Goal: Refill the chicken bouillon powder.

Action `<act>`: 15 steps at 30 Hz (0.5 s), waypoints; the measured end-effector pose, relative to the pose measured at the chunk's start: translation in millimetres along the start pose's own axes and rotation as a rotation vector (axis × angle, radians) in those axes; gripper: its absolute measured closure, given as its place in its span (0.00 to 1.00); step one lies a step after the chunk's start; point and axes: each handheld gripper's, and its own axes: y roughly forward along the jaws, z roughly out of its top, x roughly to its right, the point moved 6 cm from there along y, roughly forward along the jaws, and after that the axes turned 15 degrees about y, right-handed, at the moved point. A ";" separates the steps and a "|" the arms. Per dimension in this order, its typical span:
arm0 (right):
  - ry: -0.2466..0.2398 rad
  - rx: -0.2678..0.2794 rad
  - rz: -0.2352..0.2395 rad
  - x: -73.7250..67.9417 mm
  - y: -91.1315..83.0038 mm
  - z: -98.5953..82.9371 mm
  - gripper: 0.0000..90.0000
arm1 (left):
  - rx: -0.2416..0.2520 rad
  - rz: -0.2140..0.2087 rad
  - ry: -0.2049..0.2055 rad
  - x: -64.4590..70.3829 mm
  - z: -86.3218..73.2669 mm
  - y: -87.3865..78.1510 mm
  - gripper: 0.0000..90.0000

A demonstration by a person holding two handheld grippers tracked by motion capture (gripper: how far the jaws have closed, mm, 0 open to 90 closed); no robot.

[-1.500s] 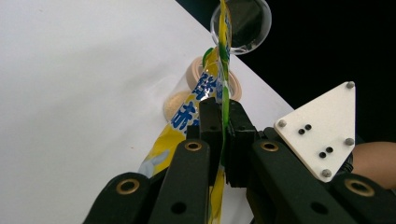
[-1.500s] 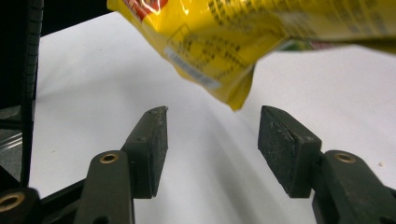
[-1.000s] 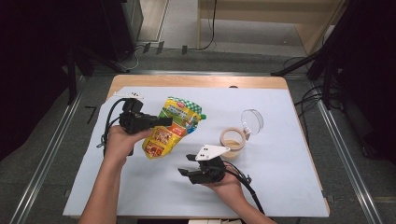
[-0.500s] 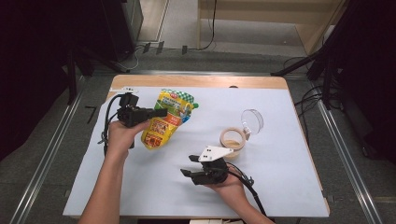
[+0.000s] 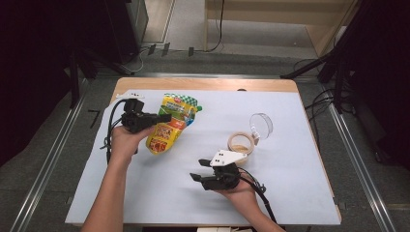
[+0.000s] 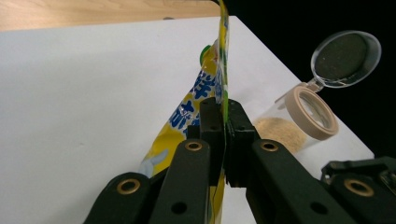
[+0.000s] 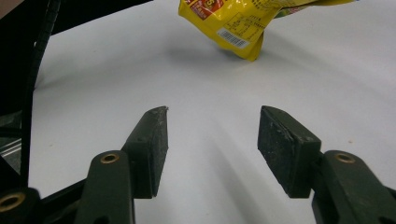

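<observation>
1. The white sheet (image 5: 159,193) covers most of the wooden table (image 5: 203,84); everything I am working with sits on it.
2. The yellow snack pouch (image 5: 170,128) is at the left rear of the sheet, lifted off it at one end. I judge it light, soft and crinkly, with slick film that could slide out, so the flat sealed edge is my best hold.
3. My left gripper (image 5: 162,117) is clamped on that edge; in the left gripper view the jaws press together on the film of the pouch (image 6: 205,93).
4. My right gripper (image 5: 194,177) rests low at the front, jaws apart and empty.
5. The left gripper view shows powder inside the clear flip-lid jar (image 6: 299,121); from the high view I cannot make that out in the jar (image 5: 249,137).
6. The right gripper view shows the pouch's barcode (image 7: 232,38).
</observation>
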 end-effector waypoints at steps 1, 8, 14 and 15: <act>0.001 0.000 0.000 0.0 -0.3 0.2 0.49 | 0.000 -0.002 -0.007 0.4 -0.6 -0.7 0.98; -0.004 0.001 0.004 -0.5 0.1 1.5 0.49 | 0.002 -0.012 -0.003 1.7 -4.3 -6.9 0.97; -0.010 -0.006 0.007 -1.2 1.1 2.3 0.50 | -0.008 -0.012 -0.003 4.4 -8.1 -13.2 0.97; -0.014 -0.005 0.009 -1.2 1.5 2.7 0.50 | -0.011 -0.011 -0.007 4.8 -8.5 -14.5 0.96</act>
